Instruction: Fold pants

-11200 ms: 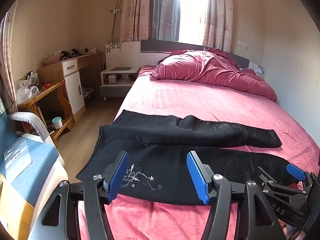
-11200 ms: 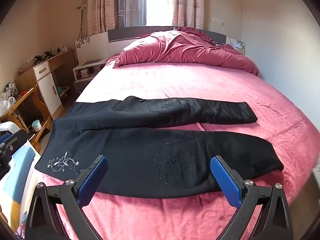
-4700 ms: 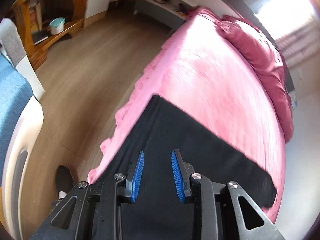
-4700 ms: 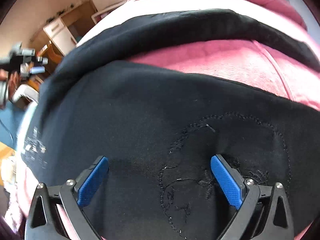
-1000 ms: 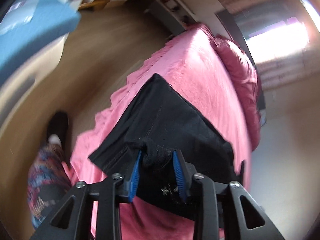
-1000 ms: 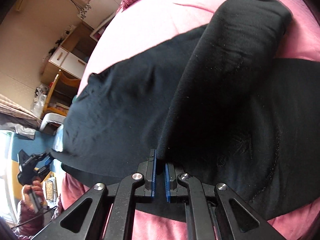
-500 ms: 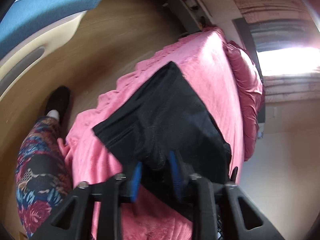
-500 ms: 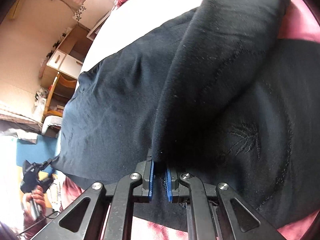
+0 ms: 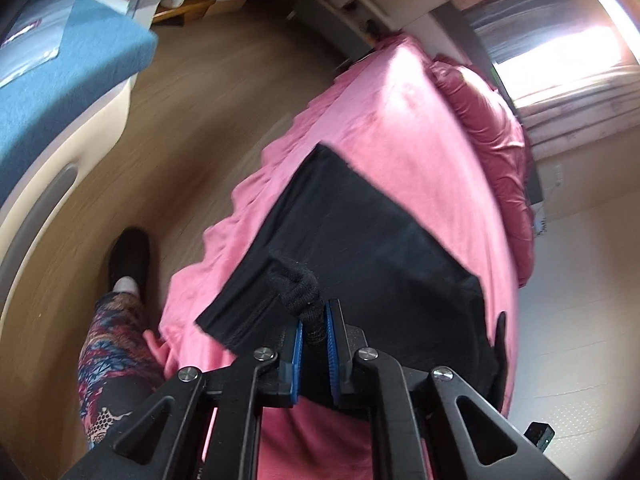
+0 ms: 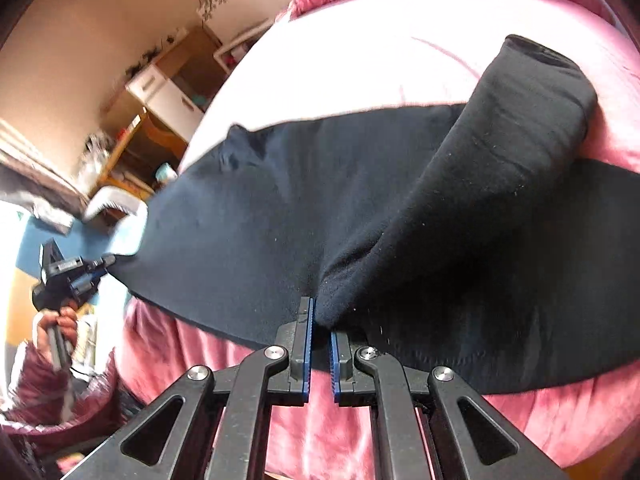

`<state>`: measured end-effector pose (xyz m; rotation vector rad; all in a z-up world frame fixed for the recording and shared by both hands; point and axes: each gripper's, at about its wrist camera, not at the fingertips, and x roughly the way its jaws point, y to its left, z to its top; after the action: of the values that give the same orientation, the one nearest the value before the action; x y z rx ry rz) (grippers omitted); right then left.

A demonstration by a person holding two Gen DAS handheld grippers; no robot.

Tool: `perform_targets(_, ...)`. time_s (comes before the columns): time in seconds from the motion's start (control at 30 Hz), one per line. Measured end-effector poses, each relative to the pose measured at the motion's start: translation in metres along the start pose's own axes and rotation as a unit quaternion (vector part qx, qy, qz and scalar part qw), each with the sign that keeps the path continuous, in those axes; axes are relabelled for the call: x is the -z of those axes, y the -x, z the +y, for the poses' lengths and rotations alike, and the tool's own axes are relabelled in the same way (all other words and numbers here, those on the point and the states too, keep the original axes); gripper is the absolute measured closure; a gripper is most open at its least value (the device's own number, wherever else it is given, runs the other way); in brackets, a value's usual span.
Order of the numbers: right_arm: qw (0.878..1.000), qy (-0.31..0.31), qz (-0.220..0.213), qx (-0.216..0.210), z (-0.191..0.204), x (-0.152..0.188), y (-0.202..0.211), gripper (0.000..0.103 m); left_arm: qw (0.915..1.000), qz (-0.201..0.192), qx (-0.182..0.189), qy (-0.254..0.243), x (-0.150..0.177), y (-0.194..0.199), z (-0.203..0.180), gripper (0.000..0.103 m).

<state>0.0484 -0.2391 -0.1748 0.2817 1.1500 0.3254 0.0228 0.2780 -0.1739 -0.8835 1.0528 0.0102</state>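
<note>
Left wrist view: left gripper (image 9: 311, 330) jaws clamp a bunched waistband fold of black pants (image 9: 372, 240); right gripper (image 10: 319, 332) pinches a leg edge, its far hem cut off, over the pink bed (image 10: 360, 52).

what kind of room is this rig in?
Almost certainly a home bedroom: a bed with a pink sheet and bunched quilt, a curtained window, and a bedside cabinet on wood flooring.

Bare pink bed (image 9: 400, 128) beyond the black pants (image 10: 280, 220) offers open passage up to the heaped duvet (image 9: 492, 128). Left side: bare wood floor (image 9: 180, 120), bounded by a blue-cushioned chair (image 9: 60, 80)
</note>
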Motion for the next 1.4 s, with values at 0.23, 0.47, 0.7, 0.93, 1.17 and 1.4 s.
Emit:
perform_targets(0.23, 1.000, 0.000, 0.023, 0.011, -0.007, 0.009, -0.015, 0.096, 0.9994, 0.014, -0.033, 0.001, 0.010, -0.008, 0.018, 0.094)
perform_targets(0.47, 0.999, -0.019, 0.041, -0.004, -0.017, 0.014, -0.024, 0.092, 0.9944, 0.013, -0.102, 0.026, 0.008, -0.013, 0.018, 0.071)
perform_targets(0.7, 0.999, -0.049, 0.014, 0.014, -0.055, 0.006, 0.033, 0.056, 0.9855, -0.098, -0.136, -0.029, 0.006, 0.042, -0.016, 0.071)
perform_targets(0.93, 0.986, -0.091, -0.097, 0.102, -0.097, -0.067, 0.094, 0.056, 0.9756, -0.038, -0.025, -0.215, 0.052, 0.008, -0.115, 0.071)
perform_targets(1.17, 0.975, -0.119, -0.093, 0.160, -0.113, -0.162, 0.049, 0.048, 0.9323, 0.088, 0.037, -0.349, 0.123, -0.061, -0.183, 0.071)
perform_targets(1.4, 0.957, -0.138, -0.022, 0.253, -0.136, -0.215, -0.017, 0.039, 0.9081, 0.149, 0.016, -0.391, 0.162, -0.091, -0.194, 0.071)
